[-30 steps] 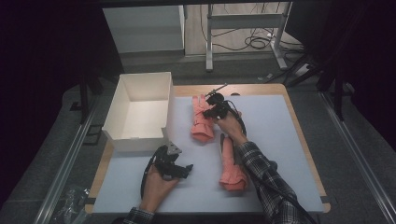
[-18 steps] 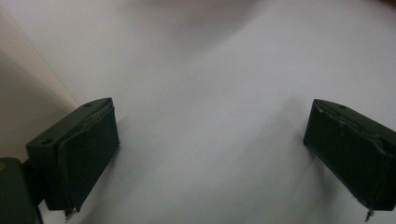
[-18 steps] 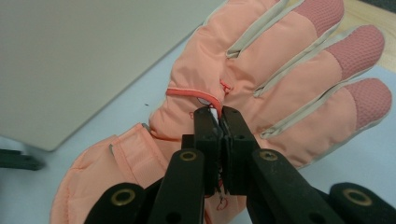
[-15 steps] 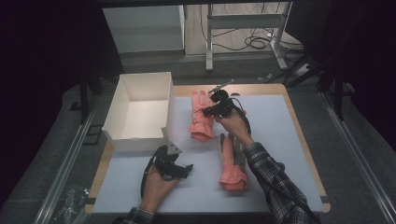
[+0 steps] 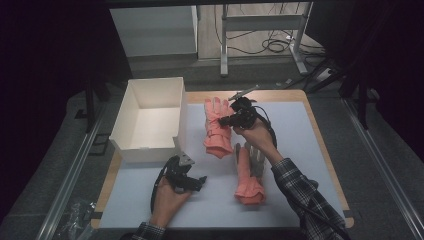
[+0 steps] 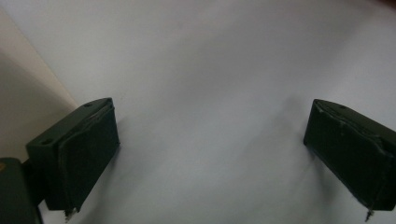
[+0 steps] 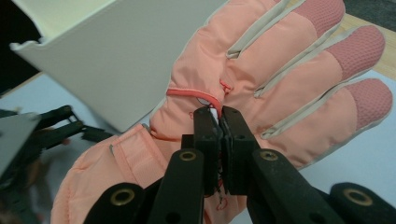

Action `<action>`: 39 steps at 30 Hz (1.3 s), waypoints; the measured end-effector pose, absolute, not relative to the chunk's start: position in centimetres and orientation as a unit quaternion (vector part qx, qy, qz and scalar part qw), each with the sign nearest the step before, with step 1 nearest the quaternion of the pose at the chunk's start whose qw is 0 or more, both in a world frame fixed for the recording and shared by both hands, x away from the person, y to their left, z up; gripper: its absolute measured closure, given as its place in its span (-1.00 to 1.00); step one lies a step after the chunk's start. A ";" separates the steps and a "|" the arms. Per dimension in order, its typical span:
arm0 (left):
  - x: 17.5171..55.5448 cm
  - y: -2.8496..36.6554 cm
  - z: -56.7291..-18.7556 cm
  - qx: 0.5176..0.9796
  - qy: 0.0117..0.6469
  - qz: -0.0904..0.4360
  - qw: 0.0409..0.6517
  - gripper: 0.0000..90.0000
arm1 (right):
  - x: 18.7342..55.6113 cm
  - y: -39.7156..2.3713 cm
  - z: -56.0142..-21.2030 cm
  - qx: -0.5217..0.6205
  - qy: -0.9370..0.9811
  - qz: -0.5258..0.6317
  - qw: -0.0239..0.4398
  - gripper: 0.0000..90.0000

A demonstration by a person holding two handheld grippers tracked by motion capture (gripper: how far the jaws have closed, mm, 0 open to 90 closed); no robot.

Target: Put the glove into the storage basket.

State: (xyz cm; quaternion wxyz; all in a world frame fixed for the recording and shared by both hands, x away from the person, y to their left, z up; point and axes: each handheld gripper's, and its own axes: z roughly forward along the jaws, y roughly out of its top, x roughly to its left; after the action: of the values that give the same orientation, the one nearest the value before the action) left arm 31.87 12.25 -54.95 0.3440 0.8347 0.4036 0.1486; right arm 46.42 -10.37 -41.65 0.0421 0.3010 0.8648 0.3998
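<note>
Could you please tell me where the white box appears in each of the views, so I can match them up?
High view: white box, open-topped, at the table's left edge.
Left gripper view: not identifiable.
Right gripper view: its pale wall at upper left.
Shared landmark: the held pink glove, pinched by the right gripper.

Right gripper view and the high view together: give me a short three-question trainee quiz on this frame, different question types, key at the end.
1. True or false: the right gripper has its jaws pinched shut on the back of a padded salmon-pink winter glove.
2. Multiple choice: the open white cardboard box holds A) a glove, B) nothing visible, C) a gripper.
3. Short answer: how do the jaws of the left gripper stand, and what lies between them?

Key
1. True.
2. B.
3. Wide apart, with bare pale grey table mat between them; the second salmon-pink glove with grey fingers lies apart from it on the mat.
</note>
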 end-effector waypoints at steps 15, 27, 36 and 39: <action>31.9 12.2 -54.9 0.834 0.405 0.148 0.344 -0.93 | 41.7 -14.3 -40.1 0.296 0.868 0.398 0.036 0.90; 31.9 12.2 -54.9 0.835 0.405 0.148 0.343 -0.93 | 37.3 -18.5 -40.2 0.306 0.864 0.399 0.043 0.90; 31.8 12.2 -54.9 0.834 0.406 0.146 0.344 -0.93 | 34.9 -20.4 -41.7 0.321 0.863 0.388 0.041 0.89; 31.8 12.2 -54.9 0.833 0.407 0.147 0.345 -0.93 | 34.4 -20.7 -42.8 0.327 0.863 0.383 0.042 0.89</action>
State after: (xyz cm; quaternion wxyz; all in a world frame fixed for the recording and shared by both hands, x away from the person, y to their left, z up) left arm 31.83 12.20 -54.94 0.3451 0.8329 0.4068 0.1473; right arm 34.41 -20.74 -42.82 0.0417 0.3269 0.8628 0.3834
